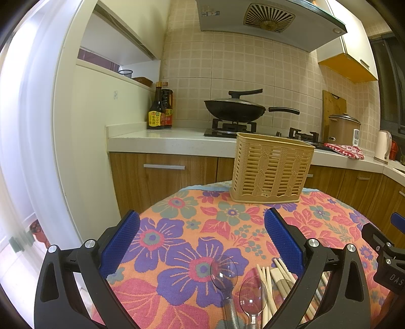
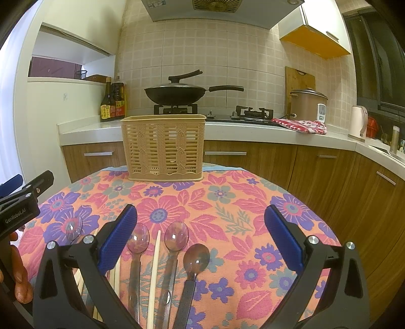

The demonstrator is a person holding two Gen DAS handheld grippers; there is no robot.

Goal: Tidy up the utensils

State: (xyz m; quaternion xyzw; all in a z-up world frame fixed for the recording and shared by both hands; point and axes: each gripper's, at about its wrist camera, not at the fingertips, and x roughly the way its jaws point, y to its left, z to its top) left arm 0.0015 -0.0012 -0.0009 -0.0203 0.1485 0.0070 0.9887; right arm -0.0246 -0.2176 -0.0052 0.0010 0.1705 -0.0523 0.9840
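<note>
Kitchen backdrop behind my work surface

I see a lidded black wok (image 2: 181,94) sitting on the gas stove (image 2: 215,112), with two dark sauce bottles (image 2: 112,102) standing together at the counter's left end. To the right, a brown rice cooker (image 2: 306,105) stands in front of a wooden cutting board (image 2: 298,81) leaning on the tiled wall, a red patterned cloth (image 2: 301,125) lies just before it, and a pale kettle (image 2: 359,121) stands further along. A range hood (image 1: 268,22) hangs overhead. A floral tablecloth (image 2: 227,202) covers my table.

The spoon handles (image 2: 164,291) are running off the frame's bottom edge; my left hand-held gripper (image 1: 202,243) is covering part of the chopsticks (image 1: 278,278).
</note>
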